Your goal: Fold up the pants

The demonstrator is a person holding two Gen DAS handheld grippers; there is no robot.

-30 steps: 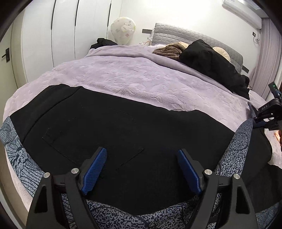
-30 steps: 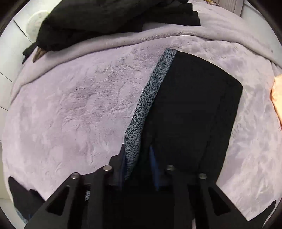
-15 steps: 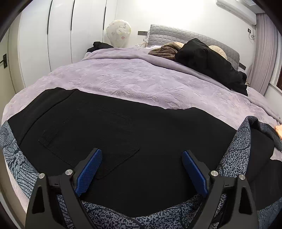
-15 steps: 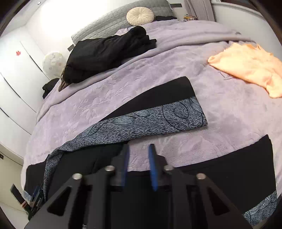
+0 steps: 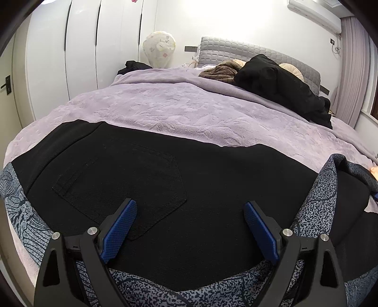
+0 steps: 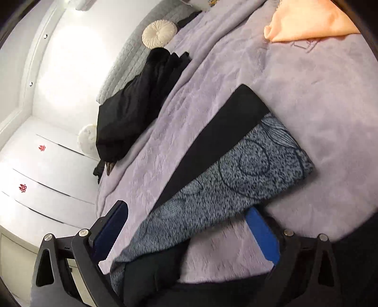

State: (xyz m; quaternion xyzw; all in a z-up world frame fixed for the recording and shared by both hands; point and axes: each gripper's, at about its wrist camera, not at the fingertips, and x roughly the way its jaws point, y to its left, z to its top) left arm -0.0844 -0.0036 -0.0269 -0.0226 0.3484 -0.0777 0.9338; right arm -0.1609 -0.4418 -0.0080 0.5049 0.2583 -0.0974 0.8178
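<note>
The pants (image 5: 200, 189) are black with blue-grey patterned panels and lie spread on the lilac bed cover (image 5: 177, 111). In the left wrist view a back pocket (image 5: 132, 179) faces up. My left gripper (image 5: 189, 226) is open and empty, just above the seat of the pants. In the right wrist view one pant leg (image 6: 236, 170) lies flat across the cover, black strip and patterned panel side by side. My right gripper (image 6: 189, 226) is open and empty, tilted, over the upper part of that leg.
A black garment pile (image 5: 278, 87) and a brown one (image 5: 219, 73) lie near the grey headboard (image 5: 236, 49). An orange cloth (image 6: 307, 21) lies on the cover beyond the leg's end. White wardrobe doors (image 5: 70, 59) stand at the left of the bed.
My right gripper has opened and let go of the pant leg, which now lies flat on the cover; the gripper has rolled sideways. My left gripper has stayed open and barely moved.
</note>
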